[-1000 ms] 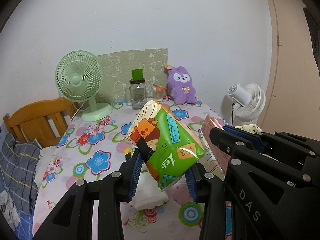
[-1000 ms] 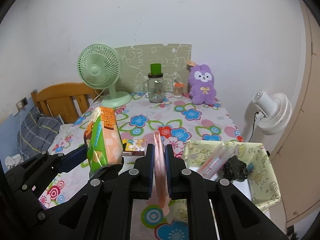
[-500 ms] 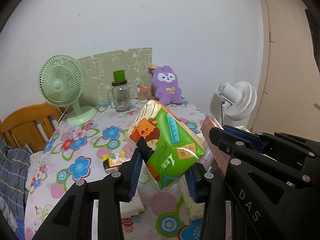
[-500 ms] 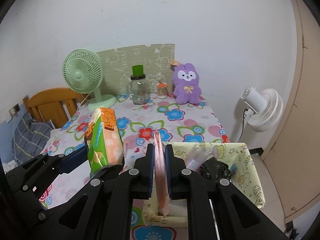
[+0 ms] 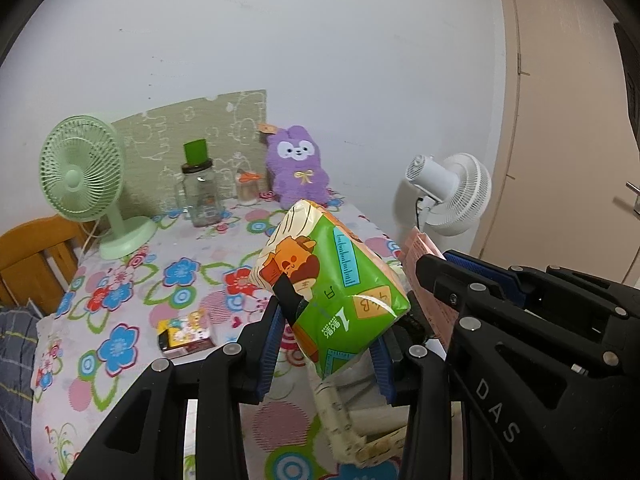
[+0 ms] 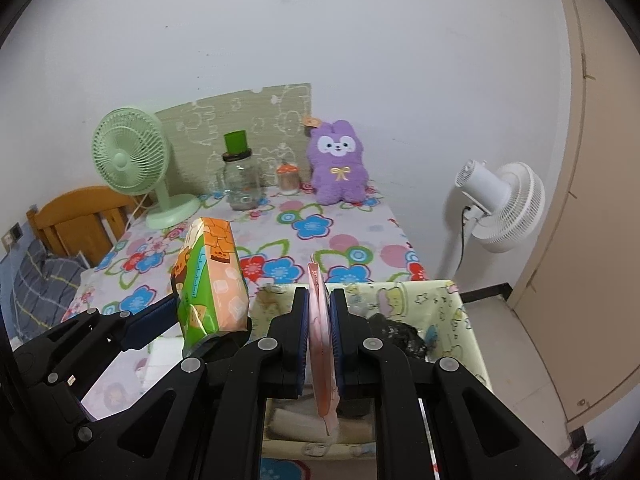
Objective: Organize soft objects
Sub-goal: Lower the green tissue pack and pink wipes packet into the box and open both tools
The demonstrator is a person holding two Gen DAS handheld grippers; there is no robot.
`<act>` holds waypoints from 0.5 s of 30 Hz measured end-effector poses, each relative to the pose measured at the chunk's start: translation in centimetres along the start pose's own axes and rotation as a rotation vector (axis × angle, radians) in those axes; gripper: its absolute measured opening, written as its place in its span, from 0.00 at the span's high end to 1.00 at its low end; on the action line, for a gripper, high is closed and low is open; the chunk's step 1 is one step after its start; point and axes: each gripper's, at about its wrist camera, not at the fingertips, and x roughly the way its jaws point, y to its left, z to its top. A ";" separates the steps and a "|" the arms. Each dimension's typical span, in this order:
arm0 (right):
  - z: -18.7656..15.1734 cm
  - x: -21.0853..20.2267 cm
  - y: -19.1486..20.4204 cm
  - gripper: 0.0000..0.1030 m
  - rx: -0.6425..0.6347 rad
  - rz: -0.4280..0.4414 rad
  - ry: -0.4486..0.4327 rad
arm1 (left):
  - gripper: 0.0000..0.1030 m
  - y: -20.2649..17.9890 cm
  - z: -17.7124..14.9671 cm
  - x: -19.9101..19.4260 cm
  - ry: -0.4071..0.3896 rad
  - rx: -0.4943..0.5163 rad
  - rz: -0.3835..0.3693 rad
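Observation:
My left gripper (image 5: 326, 346) is shut on a green and orange tissue pack (image 5: 328, 280) and holds it in the air above the table's right edge; the pack also shows in the right wrist view (image 6: 210, 280). My right gripper (image 6: 319, 322) is shut on a thin pink packet (image 6: 322, 340) that hangs over a pale yellow fabric basket (image 6: 460, 312). The basket holds a black bundle (image 6: 396, 334) and pale items. The right gripper with its pink packet (image 5: 424, 276) shows at right in the left wrist view.
The floral tablecloth (image 5: 168, 280) carries a green fan (image 5: 86, 184), a glass jar with green lid (image 5: 200, 192), a small jar (image 5: 248, 188), a purple plush (image 5: 298, 168) and a small box (image 5: 186, 332). A white fan (image 6: 500, 204) stands right of the table. A wooden chair (image 6: 76, 216) is at left.
Both grippers have moved right with their loads. The pink packet now hangs over the basket, and the tissue pack is near the basket's left edge.

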 end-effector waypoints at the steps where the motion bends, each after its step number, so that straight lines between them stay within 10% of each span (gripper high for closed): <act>1: 0.0 0.1 -0.3 0.87 0.005 -0.004 0.001 | 0.60 -0.2 0.0 0.2 0.002 0.003 -0.005; 15: -0.8 1.9 -3.9 0.87 0.060 -0.028 0.041 | 0.60 -2.9 0.2 3.0 0.051 0.032 -0.052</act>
